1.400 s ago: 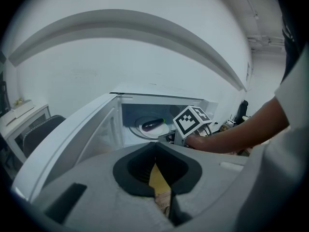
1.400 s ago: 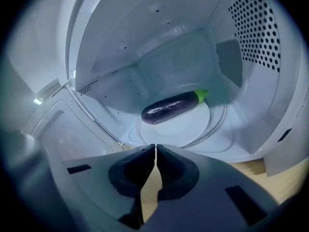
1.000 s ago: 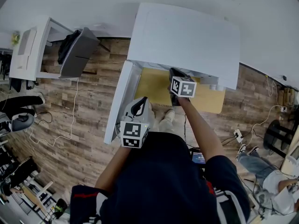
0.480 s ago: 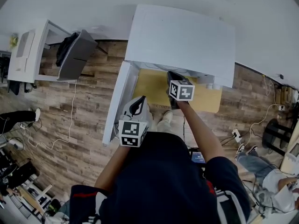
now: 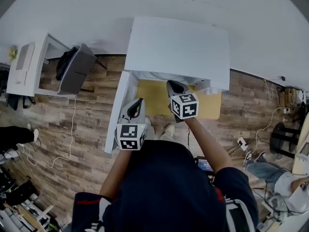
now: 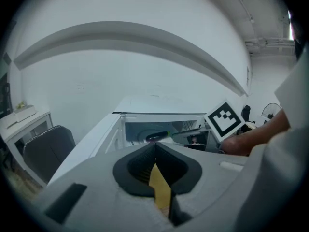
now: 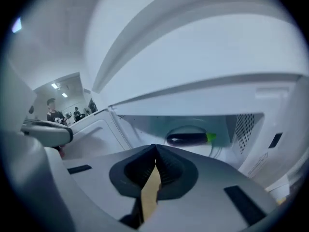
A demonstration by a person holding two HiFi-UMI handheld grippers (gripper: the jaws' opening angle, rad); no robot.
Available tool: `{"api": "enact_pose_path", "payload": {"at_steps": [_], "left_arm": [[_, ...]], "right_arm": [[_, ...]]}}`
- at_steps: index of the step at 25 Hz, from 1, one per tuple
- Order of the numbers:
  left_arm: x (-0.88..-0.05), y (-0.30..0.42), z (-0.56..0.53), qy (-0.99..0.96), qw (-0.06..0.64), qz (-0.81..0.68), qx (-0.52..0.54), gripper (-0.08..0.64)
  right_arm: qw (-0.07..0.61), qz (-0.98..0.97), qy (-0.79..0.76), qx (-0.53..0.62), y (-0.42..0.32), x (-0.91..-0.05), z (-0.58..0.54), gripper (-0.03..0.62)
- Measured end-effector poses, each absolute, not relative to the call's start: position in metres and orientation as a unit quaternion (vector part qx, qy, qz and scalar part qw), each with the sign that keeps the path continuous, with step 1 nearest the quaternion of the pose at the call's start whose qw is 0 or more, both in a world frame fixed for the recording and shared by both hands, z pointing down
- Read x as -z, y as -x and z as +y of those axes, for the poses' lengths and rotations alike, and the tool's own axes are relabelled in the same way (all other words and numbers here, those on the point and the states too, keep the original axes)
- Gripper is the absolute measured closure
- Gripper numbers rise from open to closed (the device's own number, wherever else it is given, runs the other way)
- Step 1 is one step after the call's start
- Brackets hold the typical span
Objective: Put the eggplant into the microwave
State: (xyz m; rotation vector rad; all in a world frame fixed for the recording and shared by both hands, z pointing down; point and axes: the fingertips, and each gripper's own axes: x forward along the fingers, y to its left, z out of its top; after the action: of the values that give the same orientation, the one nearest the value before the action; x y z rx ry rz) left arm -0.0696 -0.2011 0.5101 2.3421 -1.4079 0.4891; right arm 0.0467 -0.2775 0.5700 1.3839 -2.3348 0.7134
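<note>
Around you: the microwave (image 5: 178,47) sits on a yellow surface (image 5: 152,98), and its door (image 5: 117,112) is swung wide to your left. The wood floor (image 5: 77,124) runs under it all. A white desk (image 5: 26,62) and a dark chair (image 5: 77,66) are off to the left. A power strip (image 5: 240,141) and a seated person (image 5: 282,185) are at your lower right.

Line of sight: the right gripper (image 7: 155,149) looks straight into the open cavity. From the left gripper view, your right gripper's marker cube (image 6: 223,121) and hand cover the right part of the opening.

The eggplant (image 7: 187,138) is inside the microwave, lying sideways on the glass plate (image 7: 193,129). It's dark purple and glossy, with a bright green stem (image 7: 211,137) pointing right. The left gripper view only catches a sliver of it.

Your left gripper (image 6: 154,146) has its jaws pressed together with nothing between them. The right gripper's jaws are likewise closed and empty. Both hang just outside the opening, clear of the eggplant.
</note>
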Motion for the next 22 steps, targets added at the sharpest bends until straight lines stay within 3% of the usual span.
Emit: {"api": "enact_pose_path", "payload": {"at_steps": [22], "left_arm": [[-0.386, 0.069, -0.234, -0.862, 0.055, -0.493, -0.100, 0.543]], "right_arm": [[0.037, -0.866, -0.492, -0.082, -0.051, -0.349, -0.247, 0.580]]}}
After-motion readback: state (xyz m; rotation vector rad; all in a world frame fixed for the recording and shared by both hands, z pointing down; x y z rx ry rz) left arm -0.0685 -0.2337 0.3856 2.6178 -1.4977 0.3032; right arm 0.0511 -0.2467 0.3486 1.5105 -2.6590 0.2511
